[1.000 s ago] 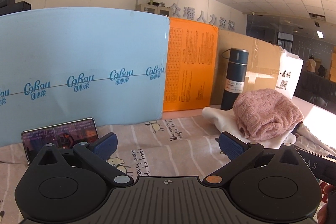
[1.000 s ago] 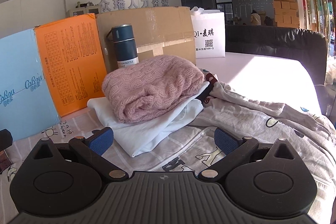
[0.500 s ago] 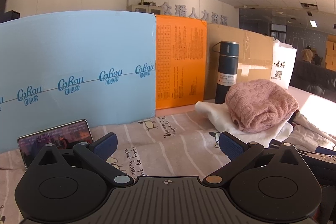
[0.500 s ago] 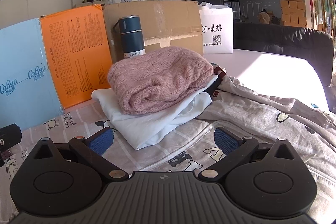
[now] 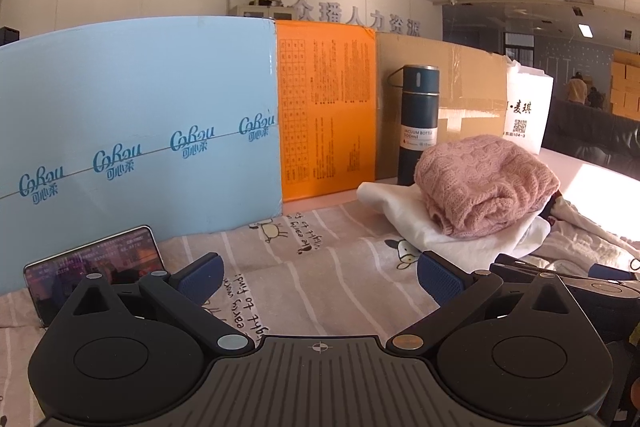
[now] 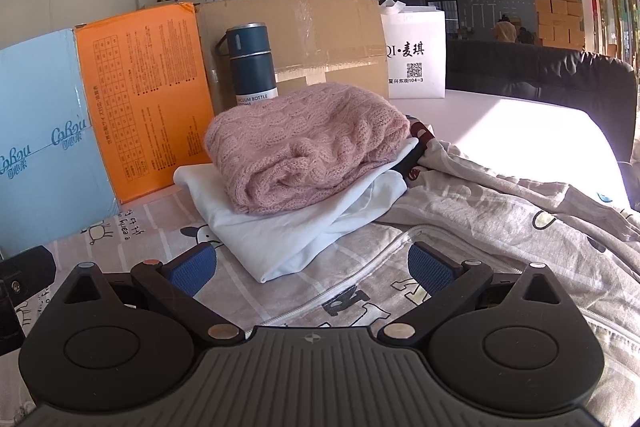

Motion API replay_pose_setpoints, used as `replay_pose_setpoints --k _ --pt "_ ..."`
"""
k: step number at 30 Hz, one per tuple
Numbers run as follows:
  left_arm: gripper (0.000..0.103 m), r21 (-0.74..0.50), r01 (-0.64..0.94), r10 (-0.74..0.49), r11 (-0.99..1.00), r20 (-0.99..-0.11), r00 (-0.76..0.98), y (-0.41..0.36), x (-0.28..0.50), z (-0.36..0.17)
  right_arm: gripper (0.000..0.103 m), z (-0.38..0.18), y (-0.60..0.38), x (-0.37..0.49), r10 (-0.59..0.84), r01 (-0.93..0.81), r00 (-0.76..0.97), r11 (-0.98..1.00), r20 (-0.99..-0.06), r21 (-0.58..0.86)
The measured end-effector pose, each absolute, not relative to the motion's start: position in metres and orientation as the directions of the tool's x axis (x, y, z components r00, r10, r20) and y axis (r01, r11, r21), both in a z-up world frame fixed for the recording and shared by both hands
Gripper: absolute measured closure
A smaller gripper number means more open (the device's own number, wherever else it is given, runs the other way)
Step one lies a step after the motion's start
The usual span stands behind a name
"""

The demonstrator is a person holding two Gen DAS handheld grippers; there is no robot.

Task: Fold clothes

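A folded pink knitted sweater (image 6: 304, 143) is seen resting on top of a folded white garment (image 6: 288, 235), and the pair is stacked on a striped cartoon-print sheet (image 5: 332, 267) that covers the work surface. To the right of the stack, a rumpled grey printed garment (image 6: 500, 211) with a white zip line is spread loosely over the sheet, its near edge lying between and under the fingers of the right gripper (image 6: 312, 265). That gripper's blue-padded fingers are held wide apart and nothing is gripped by them. The left gripper (image 5: 320, 277) is likewise spread wide, with only bare sheet seen between its blue pads. A phone (image 5: 94, 267) with a lit screen is propped against a light blue box (image 5: 132, 131) just behind the left finger of the left gripper. Beside the blue box an orange box (image 5: 326, 107) is stood upright, and next to that a brown cardboard box (image 5: 460, 87). A dark teal vacuum bottle (image 6: 252, 67) is placed upright in front of the cardboard box, directly behind the sweater stack. A white paper bag (image 6: 416, 55) with printed characters is stood further to the right. Part of the right gripper's body is visible at the lower right edge of the left wrist view.
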State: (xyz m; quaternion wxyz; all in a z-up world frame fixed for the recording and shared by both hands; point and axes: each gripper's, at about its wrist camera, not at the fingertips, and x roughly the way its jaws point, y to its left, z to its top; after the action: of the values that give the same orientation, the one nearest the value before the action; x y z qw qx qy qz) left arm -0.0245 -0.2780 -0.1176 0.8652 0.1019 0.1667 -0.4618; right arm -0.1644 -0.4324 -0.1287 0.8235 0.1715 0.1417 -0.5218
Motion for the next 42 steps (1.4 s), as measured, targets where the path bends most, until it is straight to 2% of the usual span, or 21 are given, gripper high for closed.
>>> replay_pose_setpoints --k 6,42 --pt "0.0 0.019 0.827 -0.762 0.562 -0.375 0.527 -0.2757 -0.0229 -0.1158 0.0 -0.1258 -0.4302 -0.1693 -0.818 0.905 0.425 0.397 -0.388 0.154" --pt "0.0 0.015 0.823 -0.757 0.568 -0.383 0.529 -0.2756 -0.0199 -0.1176 0.0 -0.1283 -0.4307 -0.166 -0.814 0.907 0.417 0.398 -0.404 0.134"
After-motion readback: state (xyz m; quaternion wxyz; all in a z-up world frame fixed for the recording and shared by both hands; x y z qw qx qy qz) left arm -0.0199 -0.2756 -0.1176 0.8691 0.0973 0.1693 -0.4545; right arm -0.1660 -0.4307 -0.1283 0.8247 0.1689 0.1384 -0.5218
